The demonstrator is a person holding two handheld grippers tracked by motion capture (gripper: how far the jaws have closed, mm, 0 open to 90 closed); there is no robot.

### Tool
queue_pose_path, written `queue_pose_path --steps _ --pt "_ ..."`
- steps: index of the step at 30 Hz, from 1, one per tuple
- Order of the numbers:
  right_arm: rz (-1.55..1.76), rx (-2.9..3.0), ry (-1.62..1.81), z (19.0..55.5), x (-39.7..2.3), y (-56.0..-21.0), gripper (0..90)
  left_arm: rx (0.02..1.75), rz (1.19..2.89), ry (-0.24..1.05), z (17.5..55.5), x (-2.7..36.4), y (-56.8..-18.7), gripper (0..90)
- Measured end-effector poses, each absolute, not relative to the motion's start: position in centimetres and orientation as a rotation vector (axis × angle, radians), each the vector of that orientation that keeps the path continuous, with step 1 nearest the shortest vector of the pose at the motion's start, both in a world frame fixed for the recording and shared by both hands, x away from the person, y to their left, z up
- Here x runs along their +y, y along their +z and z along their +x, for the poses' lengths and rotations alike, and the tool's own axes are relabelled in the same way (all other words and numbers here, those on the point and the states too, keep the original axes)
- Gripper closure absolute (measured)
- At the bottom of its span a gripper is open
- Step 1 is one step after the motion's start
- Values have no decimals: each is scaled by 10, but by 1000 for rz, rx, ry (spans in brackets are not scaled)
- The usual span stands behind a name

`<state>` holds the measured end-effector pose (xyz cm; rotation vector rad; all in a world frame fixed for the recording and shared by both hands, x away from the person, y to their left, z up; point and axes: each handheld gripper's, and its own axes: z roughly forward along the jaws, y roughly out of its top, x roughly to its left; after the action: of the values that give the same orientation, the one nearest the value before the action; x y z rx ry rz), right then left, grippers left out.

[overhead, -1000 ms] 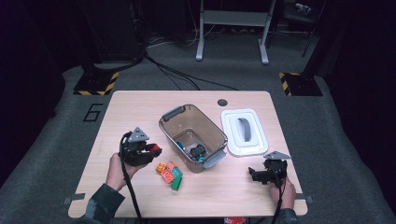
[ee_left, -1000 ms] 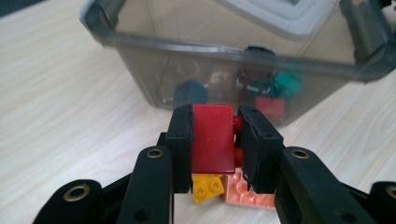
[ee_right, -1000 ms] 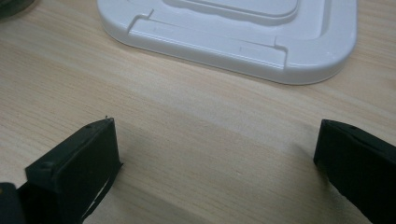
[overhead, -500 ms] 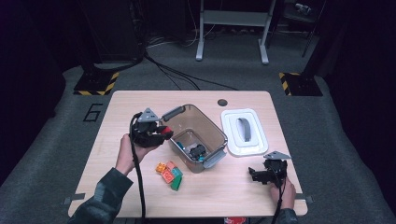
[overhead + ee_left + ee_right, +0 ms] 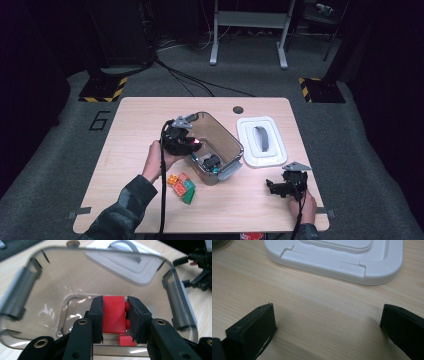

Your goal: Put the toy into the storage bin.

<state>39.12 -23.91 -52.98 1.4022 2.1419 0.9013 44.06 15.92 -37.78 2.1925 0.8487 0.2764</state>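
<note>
My left gripper (image 5: 196,144) is shut on a red toy brick (image 5: 114,314) and holds it over the open mouth of the clear plastic bin (image 5: 229,139) at the table's middle. In the left gripper view the brick (image 5: 195,143) sits squeezed between both black pads, above the bin's floor (image 5: 75,287). Dark toy pieces (image 5: 212,161) lie in the bin's near end. My right gripper (image 5: 272,187) rests low at the table's front right, jaws wide apart with bare wood between them (image 5: 324,315).
The bin's white lid (image 5: 261,141) lies flat just right of the bin and close ahead of the right gripper (image 5: 337,255). Several loose bricks (image 5: 182,186), orange, red and green, lie on the table in front of the bin. A dark round hole (image 5: 238,109) marks the far edge.
The left hand has carried the red brick from the table left of the bin up and right, over the bin's rim. The right gripper has stayed put.
</note>
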Motion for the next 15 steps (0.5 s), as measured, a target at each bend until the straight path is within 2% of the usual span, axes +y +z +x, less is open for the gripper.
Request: queue_pose_path --steps 9,15 --pt "1400 2143 902 391 -239 -530 0 890 2236 240 442 160 -389 655" --pt "1402 2142 901 391 -239 -530 0 908 2224 265 437 164 -383 444"
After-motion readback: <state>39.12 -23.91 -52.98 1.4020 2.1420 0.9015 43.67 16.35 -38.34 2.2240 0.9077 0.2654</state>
